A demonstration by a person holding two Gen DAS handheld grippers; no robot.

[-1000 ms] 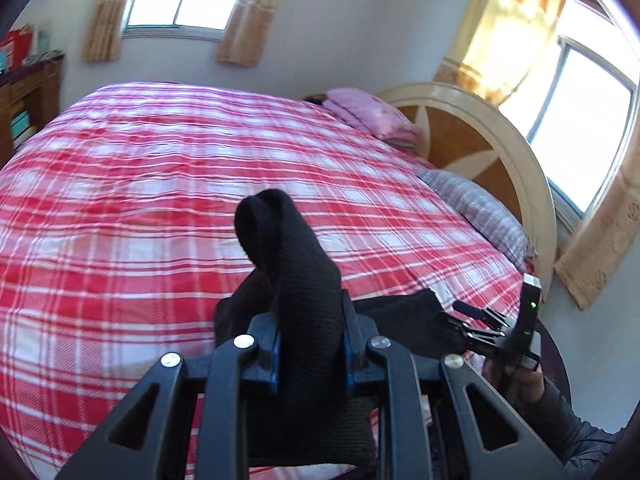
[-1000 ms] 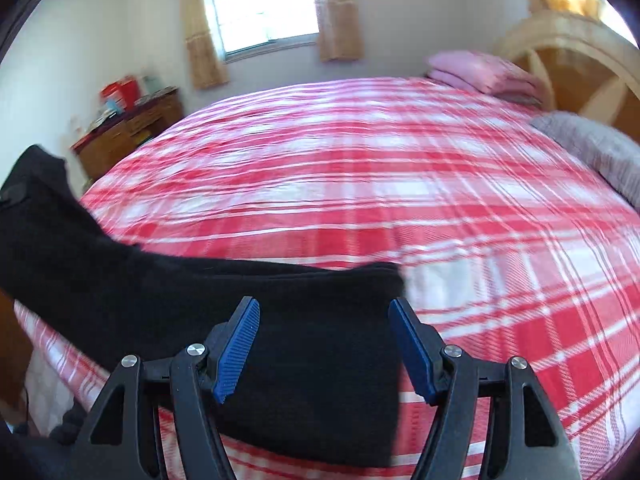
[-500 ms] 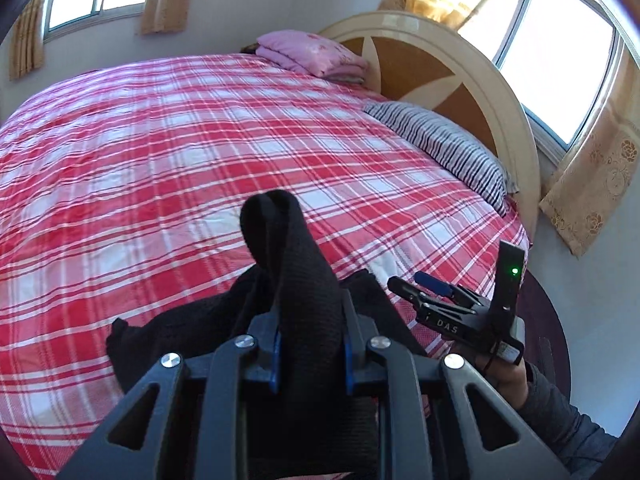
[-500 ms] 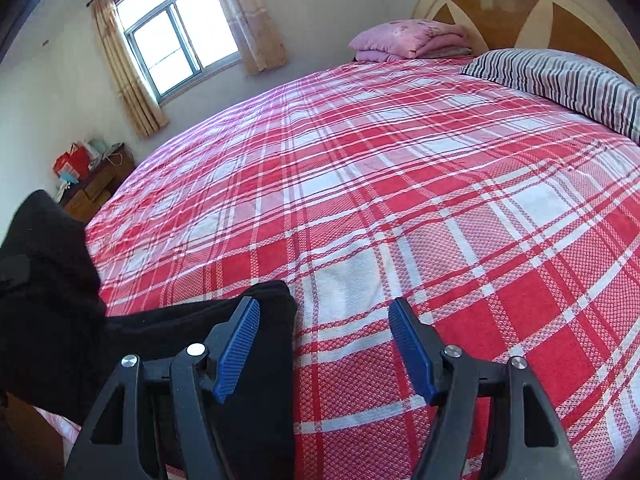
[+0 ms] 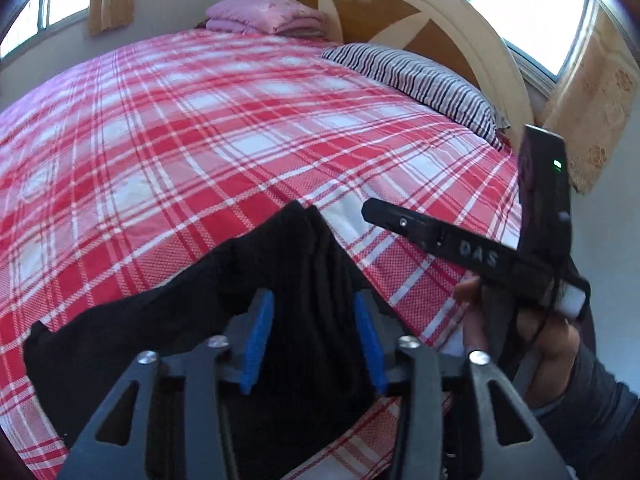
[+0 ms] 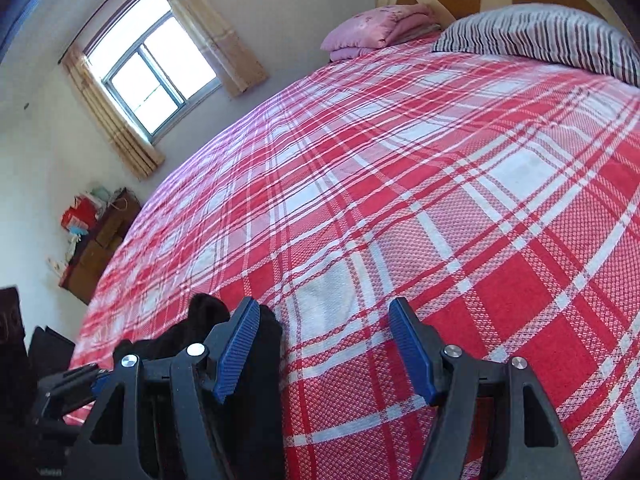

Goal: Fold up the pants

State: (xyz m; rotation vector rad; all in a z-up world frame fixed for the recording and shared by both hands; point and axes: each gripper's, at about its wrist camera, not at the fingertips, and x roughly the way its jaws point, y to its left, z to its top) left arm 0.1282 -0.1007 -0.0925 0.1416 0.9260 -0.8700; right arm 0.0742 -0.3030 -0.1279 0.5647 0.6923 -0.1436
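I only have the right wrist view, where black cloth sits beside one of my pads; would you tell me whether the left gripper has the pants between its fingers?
Observer: Yes, the pants fill the gap between the left gripper's blue pads, though I cannot tell how firmly they press.
Operator: Where does the rest of the garment lie?
Observer: In the left wrist view it trails from that gripper toward the lower left, lying on the plaid bed.
Operator: And how close is my gripper to it?
Observer: Seen from the left wrist, bedspread shows between the open right gripper and the pants' right edge.
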